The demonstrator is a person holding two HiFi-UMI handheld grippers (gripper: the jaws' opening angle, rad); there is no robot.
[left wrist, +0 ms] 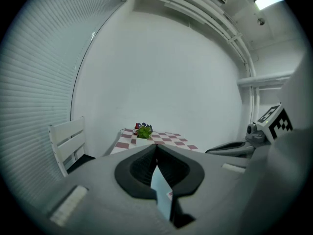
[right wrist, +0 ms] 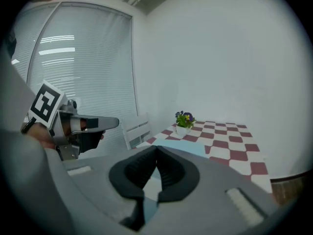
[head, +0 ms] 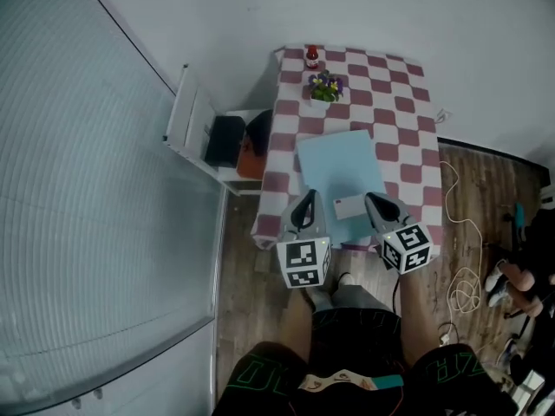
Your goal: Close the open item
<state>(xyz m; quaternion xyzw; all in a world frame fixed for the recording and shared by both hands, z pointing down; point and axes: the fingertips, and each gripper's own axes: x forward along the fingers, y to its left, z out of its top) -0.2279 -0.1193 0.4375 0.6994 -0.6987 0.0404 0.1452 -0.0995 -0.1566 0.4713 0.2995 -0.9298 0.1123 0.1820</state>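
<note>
Right gripper (head: 375,201), flowers (head: 324,83) in white pot (head: 320,100)

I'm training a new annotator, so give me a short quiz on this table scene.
1. True or false: the flower pot stands on the checkered tablecloth.
2. In the head view, on which side of the table is the white chair? A) left B) right C) far end
3. Fill in: the right gripper's jaws are ___.
Key: 1 true; 2 A; 3 shut.
</note>
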